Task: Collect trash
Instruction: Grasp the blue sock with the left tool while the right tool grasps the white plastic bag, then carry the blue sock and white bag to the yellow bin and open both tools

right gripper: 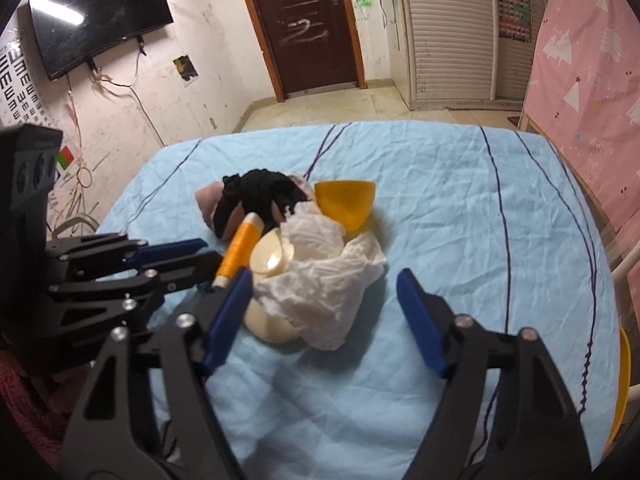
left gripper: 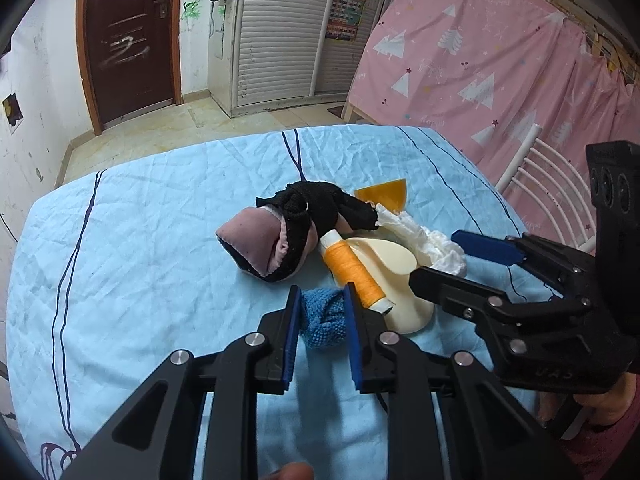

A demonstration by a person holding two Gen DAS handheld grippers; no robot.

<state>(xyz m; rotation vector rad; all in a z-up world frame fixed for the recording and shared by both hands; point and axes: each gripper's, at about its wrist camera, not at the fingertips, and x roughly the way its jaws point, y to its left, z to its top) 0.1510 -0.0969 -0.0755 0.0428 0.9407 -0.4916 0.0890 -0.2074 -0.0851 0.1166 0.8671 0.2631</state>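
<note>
1. Left wrist view: the left hand-held gripper (left gripper: 321, 300) is sitting nearly closed, its blue pads pinching a small blue knitted cloth (left gripper: 323, 322) that is resting on the light blue sheet (left gripper: 140, 240) covering the counter.
2. Just right of that cloth, an orange thread spool (left gripper: 351, 270) is leaning on a cream plastic piece (left gripper: 394, 264). Beyond them, a black and pink fabric bundle (left gripper: 280, 236) is lying in the middle of the sheet, with an amber plastic shell (left gripper: 384, 194) at the far right.
3. Crumpled white tissue (left gripper: 424, 240) is lying right of the cream piece. The right hand-held gripper (left gripper: 436, 254) is reaching in from the right, its tips beside the tissue.
4. Right wrist view: the right hand-held gripper (right gripper: 324, 280) is standing about half open around the near part of the white tissue (right gripper: 324, 280); its left pad is touching the tissue's edge, the right pad is standing clear, so nothing is gripped.
5. The left hand-held gripper (right gripper: 202, 252) is showing at the left, beside the orange thread spool (right gripper: 238, 248).
</note>
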